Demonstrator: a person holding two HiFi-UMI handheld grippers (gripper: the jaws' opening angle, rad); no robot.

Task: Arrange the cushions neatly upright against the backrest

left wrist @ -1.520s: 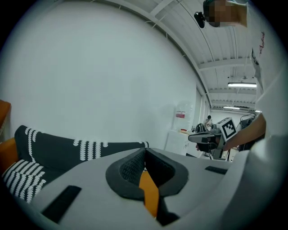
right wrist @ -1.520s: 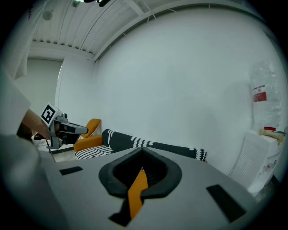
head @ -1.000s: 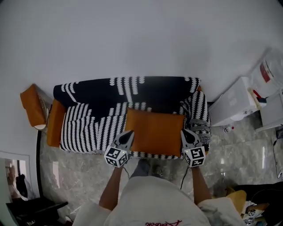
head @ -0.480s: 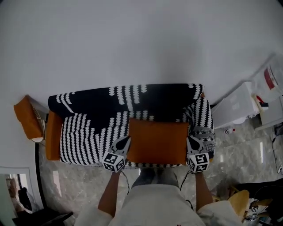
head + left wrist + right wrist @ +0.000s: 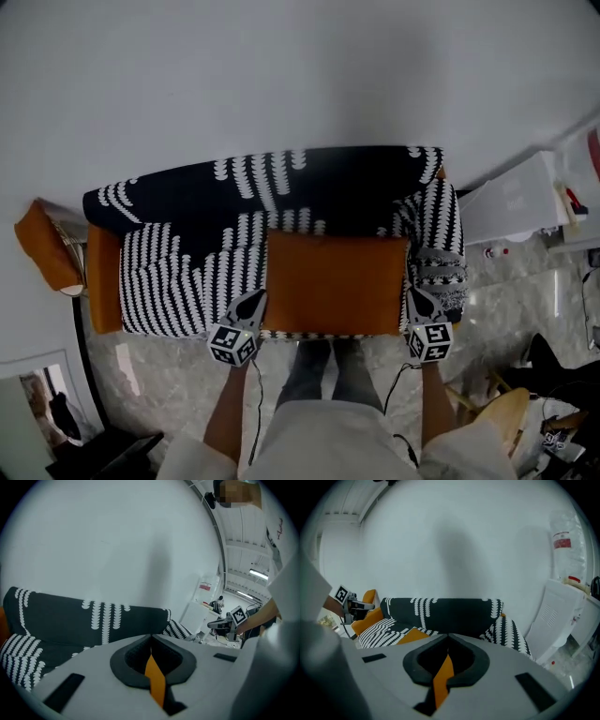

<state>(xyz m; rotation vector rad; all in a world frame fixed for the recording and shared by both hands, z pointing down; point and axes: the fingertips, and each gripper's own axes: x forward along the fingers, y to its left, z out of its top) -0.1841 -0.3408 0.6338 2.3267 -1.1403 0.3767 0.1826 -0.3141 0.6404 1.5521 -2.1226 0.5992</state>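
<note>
My left gripper [image 5: 253, 300] and right gripper [image 5: 414, 298] each pinch a side edge of the orange cushion [image 5: 336, 283] over the patterned sofa [image 5: 169, 272] seat. I cannot tell whether it rests there. My grippers' bodies hide all but a thin orange strip. The red label [image 5: 562, 541] is unreadable.

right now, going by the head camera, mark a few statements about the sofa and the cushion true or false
1. The left gripper and the right gripper are both shut on the orange cushion. True.
2. A black-and-white patterned throw covers the sofa. True.
3. The orange cushion stands upright against the backrest. False: both grippers hold it over the seat, broad face up.
4. A second orange cushion lies on the sofa's left half. False: that half holds none; the second orange cushion sits beyond the sofa's left end.
</note>
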